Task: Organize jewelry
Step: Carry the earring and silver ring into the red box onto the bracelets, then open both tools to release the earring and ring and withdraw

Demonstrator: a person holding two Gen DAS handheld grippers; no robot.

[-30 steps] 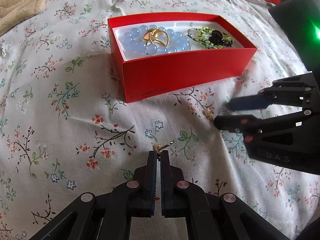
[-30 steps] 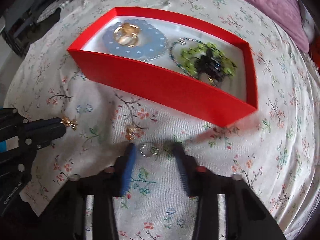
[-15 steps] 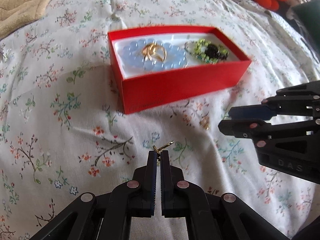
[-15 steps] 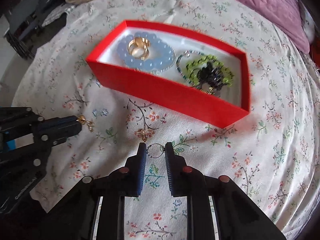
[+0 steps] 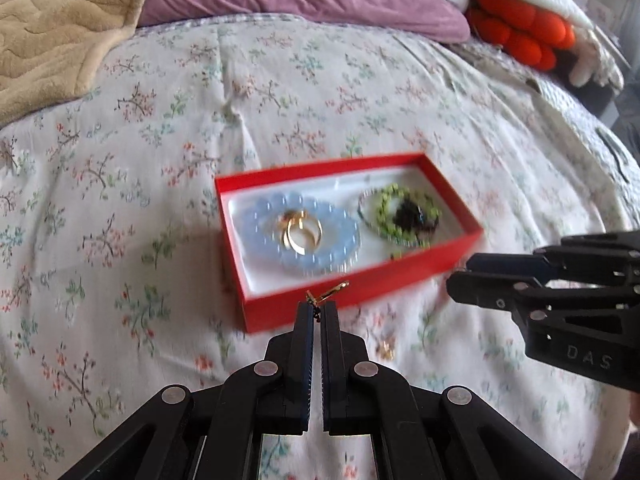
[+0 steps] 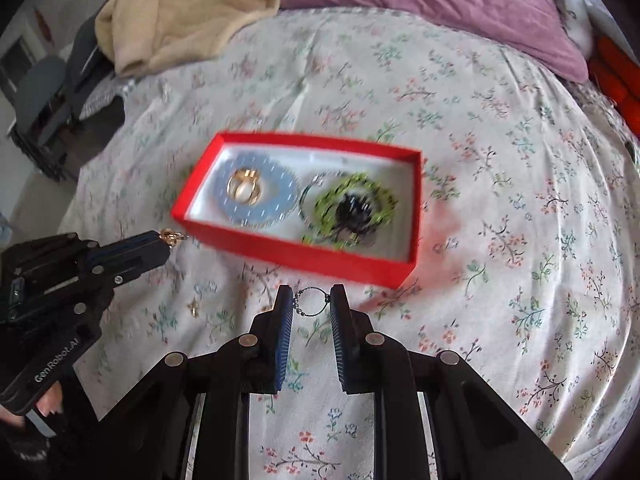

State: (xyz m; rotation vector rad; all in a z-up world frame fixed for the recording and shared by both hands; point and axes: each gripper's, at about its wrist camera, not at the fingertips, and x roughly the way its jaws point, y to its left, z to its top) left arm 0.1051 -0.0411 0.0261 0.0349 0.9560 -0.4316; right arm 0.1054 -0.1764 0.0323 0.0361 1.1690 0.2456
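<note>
In the left wrist view, the left tongs [image 5: 316, 314] were seen pressed together on a small gold earring [image 5: 326, 294], its hook left sticking out past the tips, a pinch judged suited to carrying so tiny a piece clear of the bed [image 5: 120, 280]. Beyond the tips, toward the middle of the bed, a red box [image 5: 360, 292] with a white lining was placed, apparently as the one collecting place; in it a blue bead bracelet [image 5: 304, 236] was laid with gold rings [image 5: 302, 232] inside its loop, and beside it a green bead bracelet [image 5: 400, 216] around something dark. Another small gold piece [image 5: 386, 350] was left on the sheet near the box. The right tongs [image 5: 456, 280] were seen at the right side. In the right wrist view, the right tongs [image 6: 310, 302] were clamped across a thin beaded wire ring [image 6: 314, 302], held by its opposite sides so that the loop was kept open. The same box [image 6: 304, 258] was seen ahead, and the left tongs [image 6: 158, 246] with the earring [image 6: 172, 237] near its left corner. Delivery into the box was judged to be the step in hand.
</note>
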